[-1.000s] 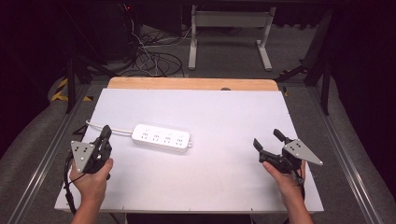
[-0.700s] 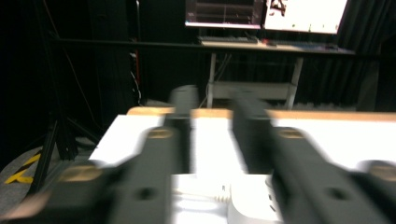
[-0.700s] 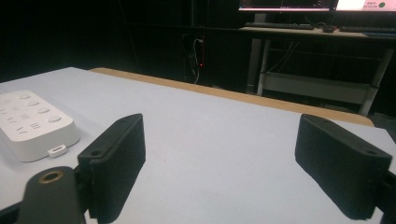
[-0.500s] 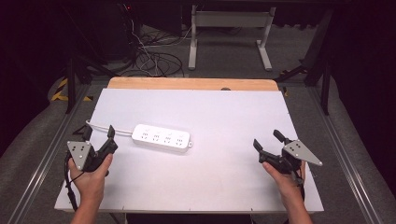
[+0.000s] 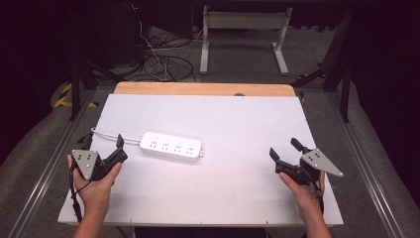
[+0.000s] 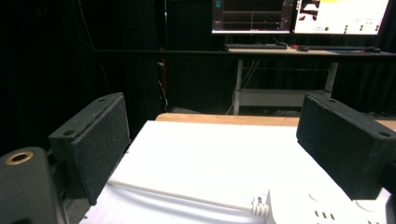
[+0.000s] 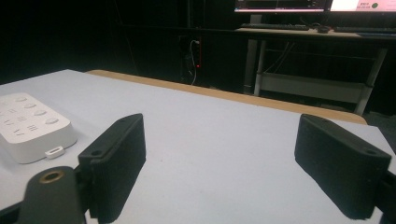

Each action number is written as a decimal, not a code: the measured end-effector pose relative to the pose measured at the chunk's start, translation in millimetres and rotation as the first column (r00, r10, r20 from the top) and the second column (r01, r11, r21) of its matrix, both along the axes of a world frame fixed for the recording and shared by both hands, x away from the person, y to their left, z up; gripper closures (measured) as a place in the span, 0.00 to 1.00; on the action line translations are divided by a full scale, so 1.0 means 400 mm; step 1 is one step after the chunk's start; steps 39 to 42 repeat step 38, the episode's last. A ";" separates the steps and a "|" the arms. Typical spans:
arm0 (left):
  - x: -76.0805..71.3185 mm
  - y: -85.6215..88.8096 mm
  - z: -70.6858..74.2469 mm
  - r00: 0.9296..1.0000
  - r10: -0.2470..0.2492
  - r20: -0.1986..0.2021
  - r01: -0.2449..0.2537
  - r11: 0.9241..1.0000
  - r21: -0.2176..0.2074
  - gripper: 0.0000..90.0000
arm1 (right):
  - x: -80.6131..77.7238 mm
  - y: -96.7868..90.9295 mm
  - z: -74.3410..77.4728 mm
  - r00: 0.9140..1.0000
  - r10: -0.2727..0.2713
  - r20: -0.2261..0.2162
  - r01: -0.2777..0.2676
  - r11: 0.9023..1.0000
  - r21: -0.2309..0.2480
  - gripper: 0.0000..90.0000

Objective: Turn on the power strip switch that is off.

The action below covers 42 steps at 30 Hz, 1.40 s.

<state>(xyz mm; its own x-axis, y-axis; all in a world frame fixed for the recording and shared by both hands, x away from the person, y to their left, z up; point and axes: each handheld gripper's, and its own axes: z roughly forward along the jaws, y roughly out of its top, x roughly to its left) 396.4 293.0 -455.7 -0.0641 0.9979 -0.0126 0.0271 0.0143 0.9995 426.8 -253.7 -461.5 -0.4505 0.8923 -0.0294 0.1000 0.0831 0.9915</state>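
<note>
here: power strip [image 5: 171, 146] between left gripper [image 5: 105, 145], right gripper [image 5: 288, 150]; both fingers released, empty

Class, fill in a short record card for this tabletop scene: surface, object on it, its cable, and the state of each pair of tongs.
Surface: white table with a wooden strip along its far edge
Object: white power strip, lying flat, left of centre
Cable: white cable leading off the strip's left end
Left tongs: open, beside the strip, not touching it
Right tongs: open, over bare table, holding nothing
</note>
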 end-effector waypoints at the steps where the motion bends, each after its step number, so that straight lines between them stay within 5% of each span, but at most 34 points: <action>1: 0.001 -0.001 -0.001 1.000 -0.007 -0.007 0.007 1.000 -0.007 0.11 | 0.000 0.000 0.000 1.000 0.000 0.000 0.000 1.000 0.001 0.19; 18: -0.005 0.014 -0.010 1.000 -0.016 -0.025 0.015 1.000 -0.010 0.12 | -0.011 0.004 0.009 1.000 -0.002 0.006 0.002 1.000 0.011 0.19; 23: -0.005 0.030 -0.008 1.000 -0.003 -0.020 0.003 0.999 -0.044 0.13 | -0.007 0.016 0.006 1.000 0.014 0.004 -0.014 1.000 -0.005 0.19; 42: 0.010 0.027 -0.015 0.999 -0.010 -0.034 0.009 1.000 -0.017 0.13 | -0.007 0.006 0.003 1.000 0.008 -0.003 -0.008 1.000 -0.012 0.19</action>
